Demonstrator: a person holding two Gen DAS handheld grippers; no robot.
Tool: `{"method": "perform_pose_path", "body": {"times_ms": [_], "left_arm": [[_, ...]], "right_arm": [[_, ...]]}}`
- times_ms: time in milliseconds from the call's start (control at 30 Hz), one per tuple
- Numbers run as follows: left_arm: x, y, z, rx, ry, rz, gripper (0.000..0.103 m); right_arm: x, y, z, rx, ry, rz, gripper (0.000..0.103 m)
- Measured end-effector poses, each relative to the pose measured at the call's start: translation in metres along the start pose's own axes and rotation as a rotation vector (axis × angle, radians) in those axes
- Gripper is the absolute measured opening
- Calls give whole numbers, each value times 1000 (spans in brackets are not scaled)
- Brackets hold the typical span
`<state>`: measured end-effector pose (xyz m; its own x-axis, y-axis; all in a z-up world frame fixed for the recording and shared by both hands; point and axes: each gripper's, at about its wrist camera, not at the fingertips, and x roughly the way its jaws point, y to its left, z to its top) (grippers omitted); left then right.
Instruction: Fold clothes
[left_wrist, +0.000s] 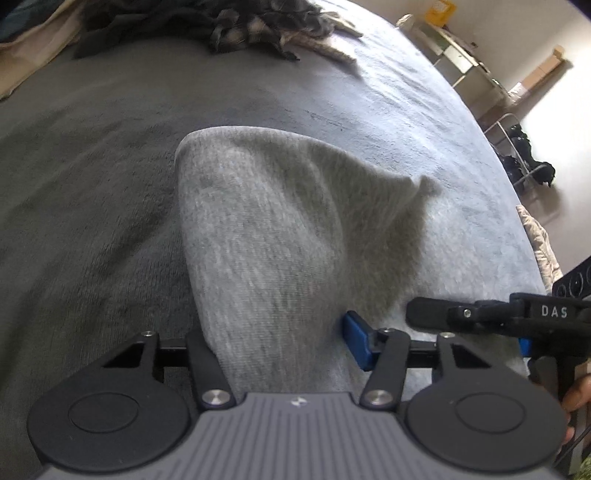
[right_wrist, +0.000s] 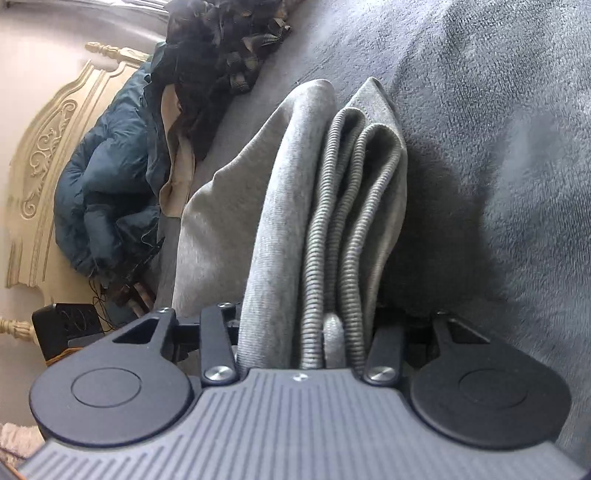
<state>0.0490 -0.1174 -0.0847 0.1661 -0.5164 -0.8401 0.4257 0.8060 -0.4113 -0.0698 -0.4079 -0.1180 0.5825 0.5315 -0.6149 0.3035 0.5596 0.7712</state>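
We hold light grey knit garment (left_wrist: 280, 236) bunched above grey fleece bed cover (left_wrist: 110, 184). Left gripper (left_wrist: 284, 347) jaws clamp plain fabric; right gripper (right_wrist: 306, 332) jaws clamp folded ribbed hem (right_wrist: 332, 229). Dark clothes pile (left_wrist: 221, 26) lies far side.

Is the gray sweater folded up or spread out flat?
Folded and lifted. The gray sweater shows several stacked layers and doubled ribbed edges in the right wrist view, bunched between both grippers, not lying flat on the blanket.

Grey garment (right_wrist: 280, 206): soft matt knit, ribbed hem at centre frame. Blanket (left_wrist: 92, 192) under it: plush grey fleece, fuzzy nap. Left gripper (left_wrist: 284, 347): matt black plastic, shiny metal screws, ridged grey housing. Headboard (right_wrist: 40, 155), left of frame: carved cream-painted wood. Blue jacket (right_wrist: 107, 199): slightly glossy fabric.
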Motion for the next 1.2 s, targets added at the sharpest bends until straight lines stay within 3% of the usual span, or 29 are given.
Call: {"method": "perform_pose_path", "body": {"times_ms": [167, 400, 600, 867, 1100, 1200], "left_arm": [[-24, -10, -3, -36, 27, -4, 54], [-73, -48, -6, -13, 46, -11, 54], [-123, -95, 7, 56, 47, -70, 54], [-153, -228, 32, 210, 31, -96, 54], [-140, -340, 27, 154, -24, -117, 54], [-135, -381, 28, 179, -23, -144, 54]], "right_arm": [[-12, 11, -3, -9, 42, -21, 43], [-47, 44, -12, -3, 73, -56, 42], [-116, 74, -18, 8, 2, -61, 42], [-235, 78, -16, 5, -163, -44, 42], [-328, 45, 15, -3, -227, -43, 42], [-360, 30, 29, 7, -249, -53, 42]]}}
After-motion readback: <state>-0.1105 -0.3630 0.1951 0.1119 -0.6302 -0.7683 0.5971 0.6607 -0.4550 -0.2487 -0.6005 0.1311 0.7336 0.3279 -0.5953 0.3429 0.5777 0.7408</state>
